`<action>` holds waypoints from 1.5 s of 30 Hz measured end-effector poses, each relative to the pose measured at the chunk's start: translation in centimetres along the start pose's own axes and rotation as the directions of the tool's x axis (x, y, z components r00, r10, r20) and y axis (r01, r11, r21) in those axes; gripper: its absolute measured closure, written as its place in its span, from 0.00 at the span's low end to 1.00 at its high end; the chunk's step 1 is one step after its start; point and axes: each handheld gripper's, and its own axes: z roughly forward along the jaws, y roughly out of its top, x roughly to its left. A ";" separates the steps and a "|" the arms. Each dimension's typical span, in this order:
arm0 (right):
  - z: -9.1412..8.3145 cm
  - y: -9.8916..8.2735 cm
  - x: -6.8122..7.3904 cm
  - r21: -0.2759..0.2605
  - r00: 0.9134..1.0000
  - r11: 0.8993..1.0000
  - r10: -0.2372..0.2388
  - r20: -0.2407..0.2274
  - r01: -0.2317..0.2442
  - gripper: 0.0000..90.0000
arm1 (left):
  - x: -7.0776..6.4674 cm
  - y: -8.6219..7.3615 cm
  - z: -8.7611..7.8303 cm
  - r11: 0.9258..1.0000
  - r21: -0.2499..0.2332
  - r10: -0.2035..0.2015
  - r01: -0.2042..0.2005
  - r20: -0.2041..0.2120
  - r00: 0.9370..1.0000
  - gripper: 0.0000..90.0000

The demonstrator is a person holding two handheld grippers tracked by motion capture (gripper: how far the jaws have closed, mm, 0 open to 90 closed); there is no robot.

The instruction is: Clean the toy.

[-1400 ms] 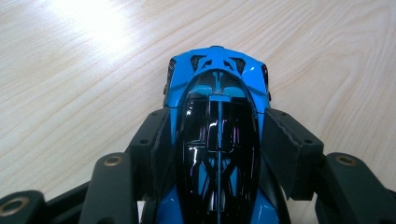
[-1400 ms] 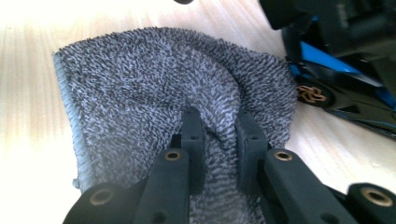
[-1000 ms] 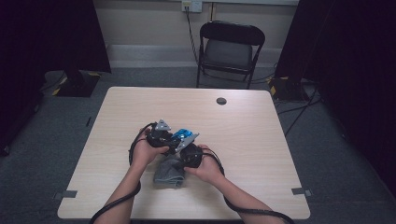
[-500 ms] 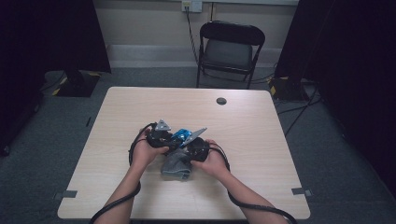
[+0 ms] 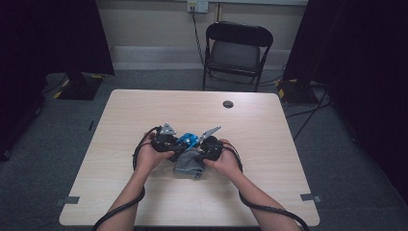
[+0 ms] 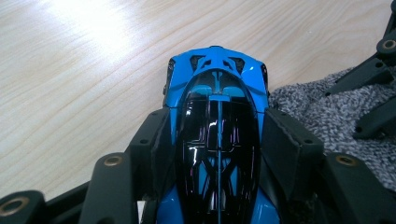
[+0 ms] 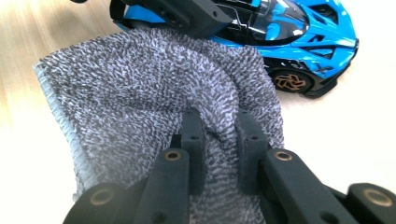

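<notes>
In the high view your two grippers meet just below the middle of the table (image 5: 144, 202), the left gripper (image 5: 166, 140) to the left of the toy car (image 5: 187, 140) it clamps and the right gripper (image 5: 208, 147) to the right. The cloth (image 5: 188, 164) that your right gripper pinches hangs directly below the car in the frame, touching it. Toward the top of the frame a small round disc (image 5: 228, 104) lies on the table's far edge, and behind it, off the table, stands a folding chair (image 5: 236, 50).

A light wood table (image 5: 269, 144) carries a blue toy car (image 5: 187, 140) near its middle, a grey cloth (image 5: 188, 163) just beside the car, and a small dark disc (image 5: 228, 104) well beyond it.
</notes>
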 end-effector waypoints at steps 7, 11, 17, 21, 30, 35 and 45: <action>-0.2 0.0 -0.6 0.007 1.000 1.000 0.024 0.014 -0.024 0.85 | 0.0 0.0 0.0 1.000 0.001 0.000 0.000 0.000 1.000 0.48; -0.3 0.0 -0.9 0.008 0.999 1.000 0.024 0.021 -0.024 0.85 | 0.0 0.0 0.0 1.000 -0.001 0.000 0.000 0.000 1.000 0.48; -0.4 -0.2 -1.4 0.000 0.999 0.999 0.042 0.020 -0.042 0.85 | 0.0 -0.1 0.0 1.000 -0.012 -0.005 0.005 -0.002 1.000 0.48; -0.5 -0.4 -1.6 -0.005 0.999 0.999 0.044 0.017 -0.044 0.85 | 0.0 -0.1 0.0 1.000 -0.012 -0.005 0.005 -0.001 1.000 0.48; -1.4 -1.3 -2.6 -0.006 0.995 0.998 0.070 0.065 -0.069 0.85 | 0.0 -0.2 0.0 1.000 -0.010 -0.004 0.004 -0.002 1.000 0.48; -1.7 -1.4 -3.8 -0.012 0.991 0.995 0.103 0.088 -0.103 0.85 | -0.1 -0.1 0.0 1.000 -0.010 -0.007 0.007 -0.005 1.000 0.48; -2.2 -1.4 -5.4 -0.032 0.976 0.990 0.143 0.166 -0.140 0.85 | 0.0 -0.1 0.0 1.000 -0.013 -0.005 0.005 -0.008 1.000 0.48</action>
